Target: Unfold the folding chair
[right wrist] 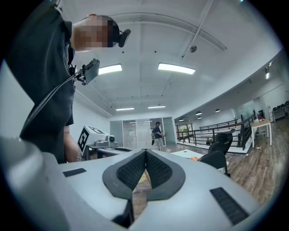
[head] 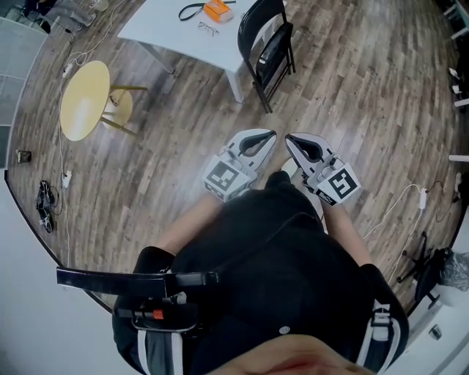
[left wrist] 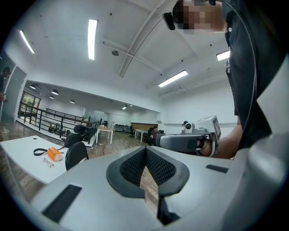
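Room: an open office with a wood-plank floor (head: 168,154), strip lights overhead and a railing far off.
Chair, place: the folding chair (head: 267,51) stands ahead of the person, leaning on the corner of a white table (head: 157,29), well apart from both grippers.
Chair, look: black, with a thin tube frame and a rounded back. The seat lies flat against the back, so it reads as fully folded, feet on the floor.
Left gripper (head: 270,135): fingers pressed together with nothing between them, held level and aimed towards the chair.
Right gripper (head: 289,138): likewise closed and empty, just beside the left one.
Why held so: both sit close to the body, side by side, which looks like a walk-up rather than a reach. The chair leans on the table probably because it cannot stand alone while folded.
On the table: an orange box (head: 218,9), glasses (head: 207,28) and a black strap (head: 192,10), near the chair's top.
Aside: a yellow stool (head: 84,99) off to the left, clear of the path.
Stage: unfolding not yet begun.
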Action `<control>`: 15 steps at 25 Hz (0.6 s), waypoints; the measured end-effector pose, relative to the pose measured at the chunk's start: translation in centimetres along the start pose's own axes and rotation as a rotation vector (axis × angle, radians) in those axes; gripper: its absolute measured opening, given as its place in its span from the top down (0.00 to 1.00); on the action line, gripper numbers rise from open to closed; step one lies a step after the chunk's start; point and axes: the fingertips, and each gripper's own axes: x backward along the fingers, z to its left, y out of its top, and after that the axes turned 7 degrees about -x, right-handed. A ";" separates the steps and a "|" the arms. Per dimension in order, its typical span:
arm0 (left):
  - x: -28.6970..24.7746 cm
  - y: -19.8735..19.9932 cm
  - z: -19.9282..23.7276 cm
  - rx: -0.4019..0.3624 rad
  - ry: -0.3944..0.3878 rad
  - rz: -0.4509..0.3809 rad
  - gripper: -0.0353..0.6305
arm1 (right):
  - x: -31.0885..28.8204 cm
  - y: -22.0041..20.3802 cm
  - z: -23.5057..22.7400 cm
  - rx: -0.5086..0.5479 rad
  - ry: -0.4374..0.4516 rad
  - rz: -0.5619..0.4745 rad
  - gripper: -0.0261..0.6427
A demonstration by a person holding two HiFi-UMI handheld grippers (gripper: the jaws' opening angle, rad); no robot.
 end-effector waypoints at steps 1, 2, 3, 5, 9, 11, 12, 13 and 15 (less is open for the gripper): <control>-1.0 0.2 0.5 -0.001 0.008 0.001 0.94 | -0.1 0.3 -1.1 0.000 0.009 -0.003 0.95; -2.0 0.4 0.9 -0.003 0.016 0.003 0.94 | -0.1 0.6 -2.2 0.001 0.018 -0.006 0.95; -3.1 0.6 1.3 -0.006 0.022 0.006 0.94 | -0.1 1.1 -3.3 0.003 0.029 -0.008 0.95; -5.3 0.7 1.9 -0.008 0.035 0.016 0.94 | -0.1 1.9 -5.3 0.011 0.055 -0.008 0.95; -10.2 1.2 4.0 0.008 0.064 0.028 0.94 | 0.1 3.4 -10.3 -0.025 0.095 -0.021 0.95; -12.1 1.6 5.0 0.017 0.078 0.034 0.94 | 0.1 3.9 -12.4 -0.019 0.094 -0.027 0.95; -12.8 1.8 5.4 0.013 0.087 0.037 0.94 | 0.1 4.0 -13.2 -0.001 0.095 -0.022 0.95; -13.3 1.9 5.8 0.005 0.096 0.040 0.94 | 0.1 4.1 -13.9 0.013 0.098 -0.016 0.95; -14.3 1.9 6.6 -0.011 0.116 0.047 0.94 | 0.0 4.3 -15.1 0.020 0.108 -0.012 0.95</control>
